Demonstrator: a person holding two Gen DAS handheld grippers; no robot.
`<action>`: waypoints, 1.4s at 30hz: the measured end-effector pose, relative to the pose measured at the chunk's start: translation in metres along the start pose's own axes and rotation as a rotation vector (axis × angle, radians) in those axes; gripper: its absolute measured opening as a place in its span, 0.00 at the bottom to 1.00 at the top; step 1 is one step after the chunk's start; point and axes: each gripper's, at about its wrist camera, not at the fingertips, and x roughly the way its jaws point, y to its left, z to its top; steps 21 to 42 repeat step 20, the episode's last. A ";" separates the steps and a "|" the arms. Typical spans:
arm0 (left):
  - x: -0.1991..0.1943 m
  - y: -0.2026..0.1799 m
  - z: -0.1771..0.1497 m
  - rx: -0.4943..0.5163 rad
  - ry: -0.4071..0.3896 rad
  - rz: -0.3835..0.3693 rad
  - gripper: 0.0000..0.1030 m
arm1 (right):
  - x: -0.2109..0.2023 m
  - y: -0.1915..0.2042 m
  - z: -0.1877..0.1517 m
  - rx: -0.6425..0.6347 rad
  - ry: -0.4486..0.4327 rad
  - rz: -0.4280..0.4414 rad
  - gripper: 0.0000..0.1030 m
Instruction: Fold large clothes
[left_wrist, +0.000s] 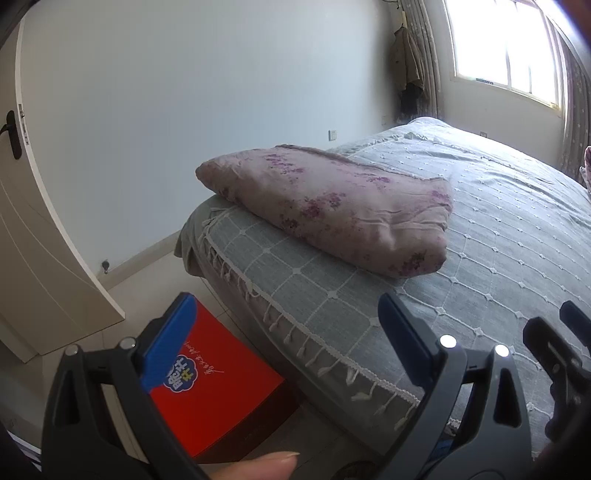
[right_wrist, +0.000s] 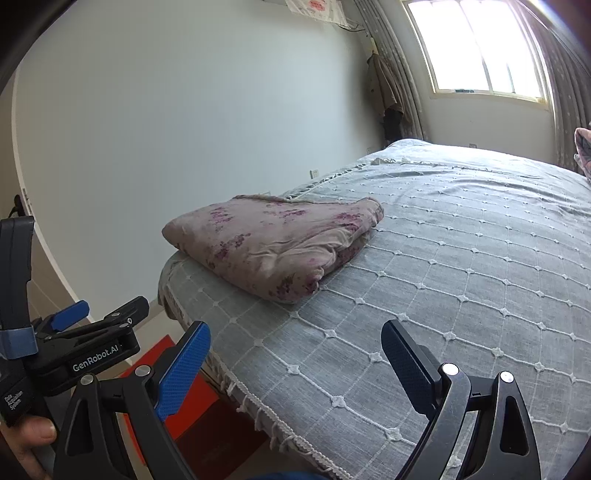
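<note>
The bed (right_wrist: 461, 280) filled most of both views, covered with a grey-green spread (left_wrist: 498, 229) quilted in a white diamond grid and edged with a white tasselled fringe (left_wrist: 295, 332). A plain pale wall (left_wrist: 166, 92) ran along its left side, with a bright window (right_wrist: 476, 48) and patterned curtains (left_wrist: 424, 55) beyond the far end, where some clothes hung in the corner (left_wrist: 406, 62).

On the near left corner of the bed lay the folded cloth (right_wrist: 273, 243), a thick pinkish bundle printed with purple flowers, its layered folds facing the right wrist camera. It rested flat on the spread, apart from both tools.

A white door (left_wrist: 44, 240) with a dark handle stood open at the left. On the floor beside the bed sat a red box (left_wrist: 218, 380) with a white and blue logo.

The left gripper (left_wrist: 284, 336) hung over the bed's edge and the red box, its jaws spread wide and holding nothing. The right gripper (right_wrist: 295, 358) hovered above the spread short of the bundle, its jaws likewise wide apart and empty. A fingertip (left_wrist: 255, 467) showed at the bottom of the left view.
</note>
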 end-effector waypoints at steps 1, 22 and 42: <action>-0.001 0.000 0.000 0.000 -0.001 -0.001 0.96 | 0.000 0.000 0.000 0.000 -0.001 -0.002 0.92; -0.007 -0.012 0.003 0.028 -0.028 -0.021 0.96 | 0.002 -0.001 0.000 0.000 -0.005 -0.015 0.92; -0.007 -0.012 0.003 0.028 -0.028 -0.021 0.96 | 0.002 -0.001 0.000 0.000 -0.005 -0.015 0.92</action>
